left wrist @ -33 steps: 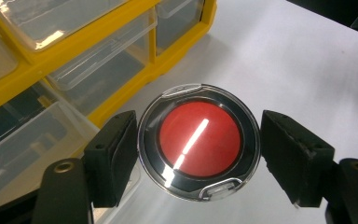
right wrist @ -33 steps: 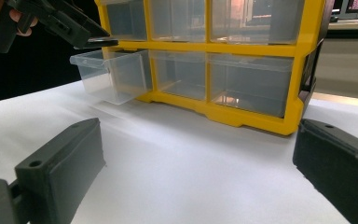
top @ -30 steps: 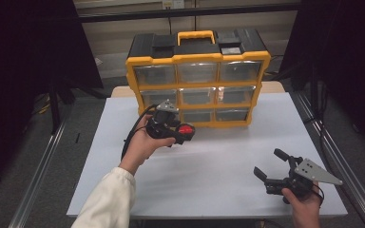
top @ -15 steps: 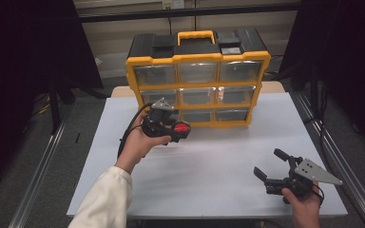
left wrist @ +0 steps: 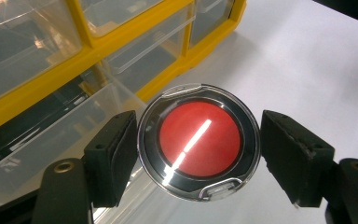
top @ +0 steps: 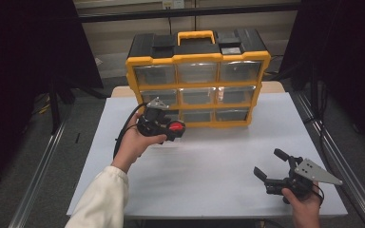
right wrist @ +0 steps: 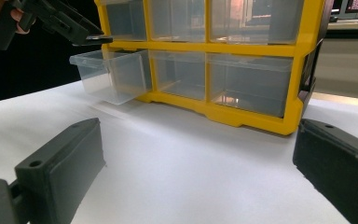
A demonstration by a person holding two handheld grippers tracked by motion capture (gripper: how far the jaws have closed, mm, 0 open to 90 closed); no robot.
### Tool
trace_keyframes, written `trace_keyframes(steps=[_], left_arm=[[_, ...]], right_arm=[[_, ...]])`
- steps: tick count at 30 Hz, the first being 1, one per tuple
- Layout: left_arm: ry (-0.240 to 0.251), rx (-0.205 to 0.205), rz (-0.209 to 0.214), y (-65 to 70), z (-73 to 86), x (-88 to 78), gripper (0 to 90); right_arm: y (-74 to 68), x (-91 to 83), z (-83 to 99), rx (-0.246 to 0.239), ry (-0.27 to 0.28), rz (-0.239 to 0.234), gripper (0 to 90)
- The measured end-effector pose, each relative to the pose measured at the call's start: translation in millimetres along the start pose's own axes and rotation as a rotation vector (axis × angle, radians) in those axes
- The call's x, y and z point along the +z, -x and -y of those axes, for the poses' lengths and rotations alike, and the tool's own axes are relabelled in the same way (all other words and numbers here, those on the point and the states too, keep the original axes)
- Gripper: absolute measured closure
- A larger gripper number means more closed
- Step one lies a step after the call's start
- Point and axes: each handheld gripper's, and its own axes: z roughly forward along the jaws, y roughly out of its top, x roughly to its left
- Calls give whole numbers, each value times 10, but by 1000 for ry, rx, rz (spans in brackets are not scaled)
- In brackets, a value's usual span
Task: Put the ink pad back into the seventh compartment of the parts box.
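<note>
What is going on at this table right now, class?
A person holds a gripper in each hand. The left gripper carries a round red disc in a clear case over an open clear drawer pulled from the bottom row of the yellow drawer cabinet. The disc is not yet in the drawer. The right gripper waits open and empty above the white table, apart from the cabinet.

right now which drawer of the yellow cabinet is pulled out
The bottom-left drawer, just under the left tongs holding the red disc. It juts forward over the table; the other eight sit flush in the frame.
</note>
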Motion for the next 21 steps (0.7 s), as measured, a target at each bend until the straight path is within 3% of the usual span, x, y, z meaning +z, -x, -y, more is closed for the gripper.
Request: trace_keyframes(steps=[21], left_arm=[[-6,-11,-34,-114,42,-55,292]], right_arm=[[0,3,1,1,3,-3,14]])
